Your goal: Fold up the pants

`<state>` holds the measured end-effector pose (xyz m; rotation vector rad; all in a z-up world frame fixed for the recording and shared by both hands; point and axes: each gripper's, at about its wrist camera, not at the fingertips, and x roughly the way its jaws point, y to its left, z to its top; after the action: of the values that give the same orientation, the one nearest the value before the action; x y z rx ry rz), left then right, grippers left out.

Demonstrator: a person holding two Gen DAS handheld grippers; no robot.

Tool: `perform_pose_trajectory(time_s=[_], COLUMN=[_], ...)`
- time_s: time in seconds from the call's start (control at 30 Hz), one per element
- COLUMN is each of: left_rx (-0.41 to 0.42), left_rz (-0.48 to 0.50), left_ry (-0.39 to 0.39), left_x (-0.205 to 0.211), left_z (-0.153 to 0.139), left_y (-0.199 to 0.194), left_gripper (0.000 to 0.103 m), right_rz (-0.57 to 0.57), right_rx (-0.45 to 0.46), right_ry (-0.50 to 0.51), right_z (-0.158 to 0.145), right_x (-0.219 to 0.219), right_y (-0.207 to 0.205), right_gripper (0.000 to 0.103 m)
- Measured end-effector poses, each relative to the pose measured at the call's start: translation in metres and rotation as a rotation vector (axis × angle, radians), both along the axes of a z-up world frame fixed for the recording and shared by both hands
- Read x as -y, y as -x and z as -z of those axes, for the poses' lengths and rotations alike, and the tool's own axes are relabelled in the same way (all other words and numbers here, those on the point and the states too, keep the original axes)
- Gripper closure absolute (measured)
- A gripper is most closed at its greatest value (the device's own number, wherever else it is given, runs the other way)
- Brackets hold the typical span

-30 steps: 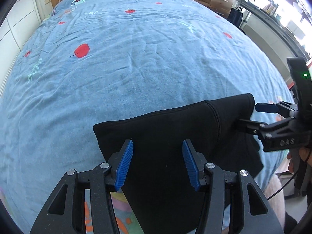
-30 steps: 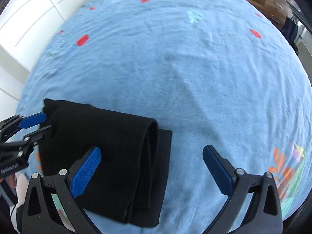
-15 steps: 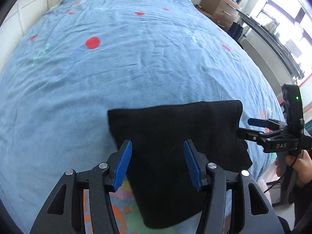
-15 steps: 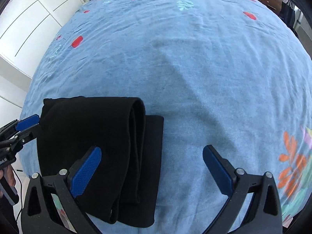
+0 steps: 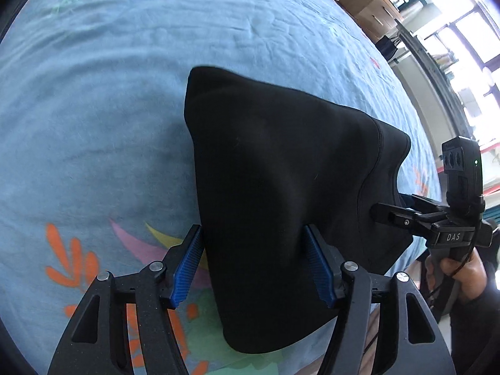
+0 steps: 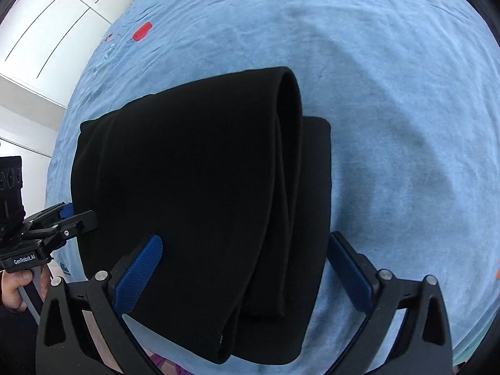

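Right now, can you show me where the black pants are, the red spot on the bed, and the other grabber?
black pants (image 6: 187, 172): right wrist view, top folded layer.
red spot (image 6: 142, 31): right wrist view, middle of the print on the blue bedsheet.
left gripper (image 6: 73, 215): right wrist view, fingertips at the pants' edge.

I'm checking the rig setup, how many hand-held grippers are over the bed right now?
2. The left hand-held gripper straddles the black pants' near edge; the right hand-held gripper straddles their folded layers. Both jaws are open.

Your black pants (image 6: 187, 187) lie folded into a thick, layered bundle on the blue bedspread (image 6: 390, 109), near its front edge, rolled fold edge facing right.
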<state>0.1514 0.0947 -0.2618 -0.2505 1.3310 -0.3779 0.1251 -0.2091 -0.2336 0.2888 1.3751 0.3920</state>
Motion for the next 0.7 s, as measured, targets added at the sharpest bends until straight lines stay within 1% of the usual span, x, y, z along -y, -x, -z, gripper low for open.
perform_pose_trajectory(time_s=[0.03, 0.1, 0.23, 0.27, 0.3, 0.37, 0.4, 0.43, 0.47, 0.57, 0.7], left_rx=[-0.009, -0.012, -0.004, 0.005, 0.018, 0.041, 0.055, 0.067, 0.082, 0.128, 0.211], left_rz=[-0.002, 0.005, 0.033, 0.041, 0.048, 0.054, 0.054, 0.059, 0.066, 0.088, 0.089], left_ry=[0.017, 0.007, -0.025, -0.030, -0.035, -0.033, -0.028, -0.025, -0.023, -0.023, -0.061], left_x=[0.000, 0.003, 0.012, 0.014, 0.016, 0.019, 0.018, 0.019, 0.021, 0.027, 0.031], left_z=[0.002, 0.000, -0.012, -0.017, -0.022, -0.030, -0.036, -0.042, -0.049, -0.068, -0.097], left_y=[-0.001, -0.002, -0.002, 0.000, 0.002, 0.003, 0.004, 0.006, 0.006, 0.008, 0.002], left_gripper=[0.044, 0.046, 0.059, 0.060, 0.061, 0.062, 0.062, 0.063, 0.063, 0.063, 0.063], right_rz=[-0.006, -0.015, -0.027, -0.024, -0.021, -0.018, -0.020, -0.024, -0.031, -0.048, -0.068], right_rx=[0.000, 0.001, 0.025, 0.033, 0.039, 0.059, 0.070, 0.083, 0.095, 0.140, 0.212], right_ry=[0.000, -0.009, 0.027, 0.031, 0.033, 0.037, 0.041, 0.044, 0.046, 0.039, 0.040], right_z=[0.000, -0.003, -0.014, -0.017, -0.019, -0.025, -0.029, -0.033, -0.038, -0.054, -0.077], right_x=[-0.001, -0.003, -0.008, -0.008, -0.011, -0.010, -0.010, -0.006, -0.007, -0.012, -0.021], right_y=[0.000, 0.001, 0.004, 0.005, 0.004, 0.007, 0.008, 0.012, 0.013, 0.014, 0.010], right_gripper=[0.000, 0.000, 0.000, 0.010, 0.014, 0.034, 0.038, 0.045, 0.047, 0.048, 0.048])
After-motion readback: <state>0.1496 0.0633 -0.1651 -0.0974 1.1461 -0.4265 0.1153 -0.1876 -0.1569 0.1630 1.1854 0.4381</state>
